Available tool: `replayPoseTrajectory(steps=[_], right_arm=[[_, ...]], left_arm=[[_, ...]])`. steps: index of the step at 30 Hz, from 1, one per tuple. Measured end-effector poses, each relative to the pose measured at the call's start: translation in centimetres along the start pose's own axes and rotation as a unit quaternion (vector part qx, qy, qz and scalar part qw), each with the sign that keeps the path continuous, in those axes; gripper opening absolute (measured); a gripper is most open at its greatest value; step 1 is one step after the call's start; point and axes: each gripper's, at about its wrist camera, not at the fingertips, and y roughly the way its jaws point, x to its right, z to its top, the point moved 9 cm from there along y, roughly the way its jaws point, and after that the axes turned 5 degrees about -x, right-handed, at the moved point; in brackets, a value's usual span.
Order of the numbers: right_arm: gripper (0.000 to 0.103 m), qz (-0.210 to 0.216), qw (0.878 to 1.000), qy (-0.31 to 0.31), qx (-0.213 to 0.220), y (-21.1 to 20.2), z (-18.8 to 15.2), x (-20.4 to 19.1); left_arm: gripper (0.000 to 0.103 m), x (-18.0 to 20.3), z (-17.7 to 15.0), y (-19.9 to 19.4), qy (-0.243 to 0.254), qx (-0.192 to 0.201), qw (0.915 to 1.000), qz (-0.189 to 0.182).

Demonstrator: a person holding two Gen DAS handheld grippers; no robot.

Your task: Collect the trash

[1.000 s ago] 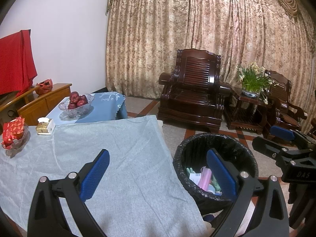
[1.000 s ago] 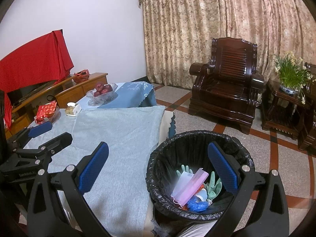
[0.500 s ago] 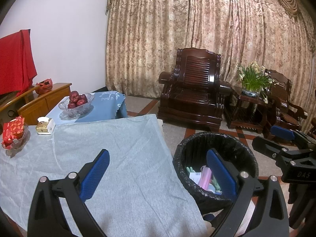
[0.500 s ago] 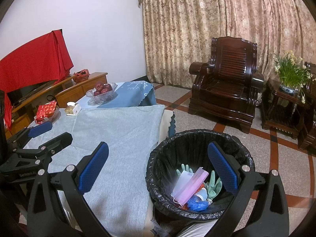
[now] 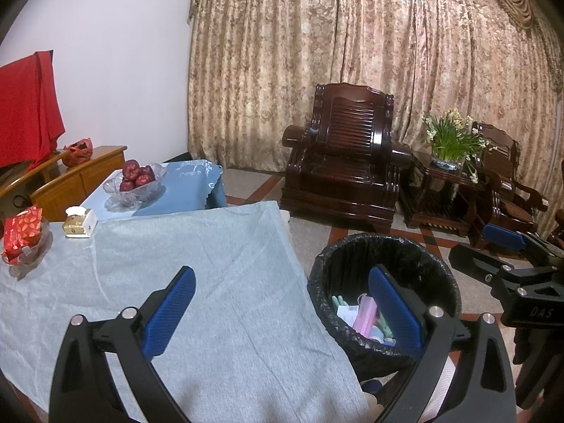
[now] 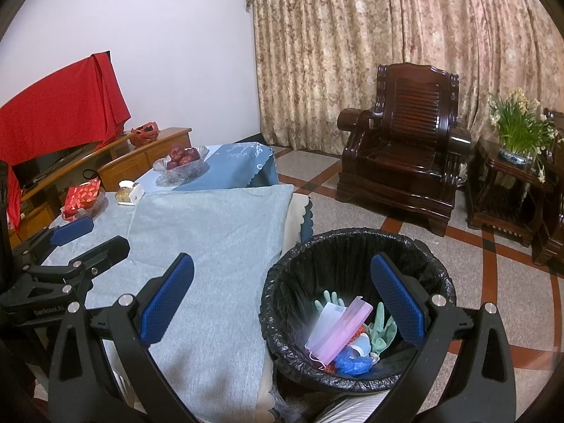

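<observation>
A black-lined trash bin [image 6: 437, 275] stands on the floor beside the table's right edge; it also shows in the left wrist view [image 5: 352, 246]. Inside it lie a pink face mask [image 6: 340, 331], green rubber gloves [image 6: 382, 324] and a blue scrap [image 6: 352, 365]. My right gripper [image 6: 282, 292] is open and empty, held above the bin's near rim and the table edge. My left gripper [image 5: 280, 305] is open and empty over the grey tablecloth [image 5: 197, 264]. Each gripper shows at the edge of the other's view.
At the table's far left are a glass bowl of red apples [image 5: 135, 179], a small white box [image 5: 80, 224] and a red packet in a dish [image 5: 23, 236]. A dark wooden armchair [image 5: 347, 179], side table with flowers [image 5: 449, 144] and wooden sideboard [image 5: 81, 176] stand beyond.
</observation>
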Motion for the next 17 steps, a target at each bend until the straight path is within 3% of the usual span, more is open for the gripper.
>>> replayPoseTrajectory(steps=[17], right_arm=[[0.098,0.0,1.0,0.001,-0.004,0.44,-0.78,0.22]], left_arm=[[0.097,-0.91,-0.66,-0.03,-0.001,-0.006,1.0,0.003]])
